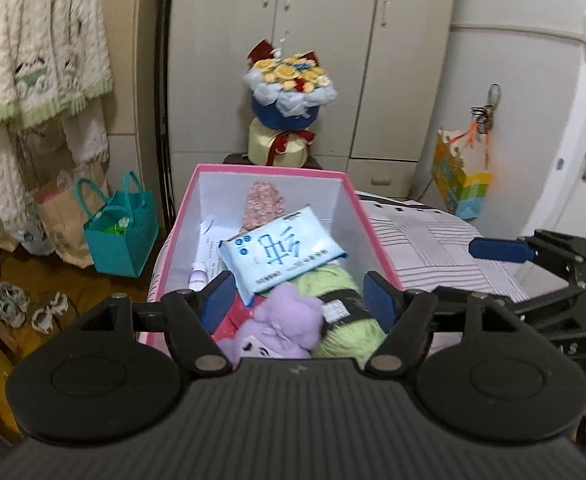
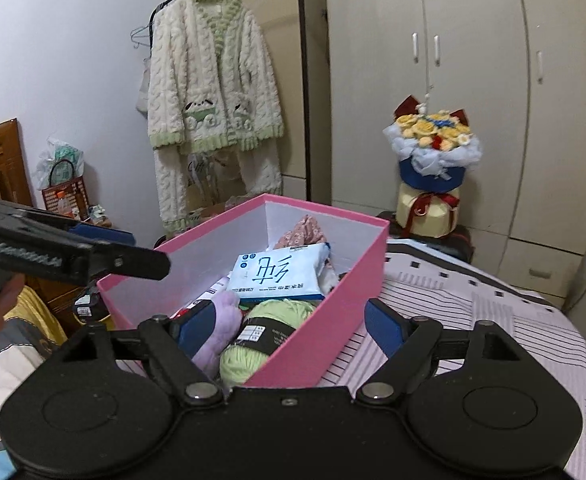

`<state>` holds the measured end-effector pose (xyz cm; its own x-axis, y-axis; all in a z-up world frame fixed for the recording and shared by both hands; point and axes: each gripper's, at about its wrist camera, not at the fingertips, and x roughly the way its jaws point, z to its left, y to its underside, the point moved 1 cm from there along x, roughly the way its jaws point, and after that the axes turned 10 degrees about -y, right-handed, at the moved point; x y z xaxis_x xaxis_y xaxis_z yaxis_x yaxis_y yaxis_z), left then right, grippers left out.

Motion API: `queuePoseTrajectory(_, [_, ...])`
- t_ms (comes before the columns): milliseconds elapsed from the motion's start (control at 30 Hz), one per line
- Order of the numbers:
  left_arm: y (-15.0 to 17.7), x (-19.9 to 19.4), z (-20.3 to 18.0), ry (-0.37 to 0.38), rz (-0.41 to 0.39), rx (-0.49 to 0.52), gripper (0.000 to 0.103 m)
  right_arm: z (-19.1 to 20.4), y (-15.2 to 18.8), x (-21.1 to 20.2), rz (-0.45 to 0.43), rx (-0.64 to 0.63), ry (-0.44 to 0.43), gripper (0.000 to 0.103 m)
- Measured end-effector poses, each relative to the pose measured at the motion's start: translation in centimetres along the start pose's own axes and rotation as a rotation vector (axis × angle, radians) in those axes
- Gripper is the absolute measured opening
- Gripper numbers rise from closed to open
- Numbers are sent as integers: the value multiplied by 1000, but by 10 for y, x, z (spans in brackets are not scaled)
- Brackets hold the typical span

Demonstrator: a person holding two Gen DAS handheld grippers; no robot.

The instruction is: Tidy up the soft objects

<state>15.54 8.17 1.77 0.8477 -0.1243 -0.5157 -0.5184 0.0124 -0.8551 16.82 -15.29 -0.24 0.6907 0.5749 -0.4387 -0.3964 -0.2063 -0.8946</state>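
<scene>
L gripper (image 1: 299, 294) & R gripper (image 2: 289, 326): jaws wide, empty. Green yarn (image 2: 253, 336) likely light, squashy; grip mid-band.

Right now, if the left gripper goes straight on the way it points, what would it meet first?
Probably the purple plush toy in the pink box, with the green yarn ball beside it. The left gripper is open and holds nothing. Depth is unclear.
</scene>
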Motion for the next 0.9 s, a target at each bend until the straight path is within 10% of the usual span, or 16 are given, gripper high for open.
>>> queuePoseTrajectory(433, [31, -88, -42, 25, -188, 107, 96, 4, 26, -85, -81, 40, 209, 96])
queuePoseTrajectory(800, [38, -81, -55, -168, -143, 79, 103, 22, 32, -97, 37, 28, 364, 103])
queuePoseTrajectory(900, [40, -85, -57, -122, -157, 114, 103, 23, 35, -108, -7, 68, 380, 103])
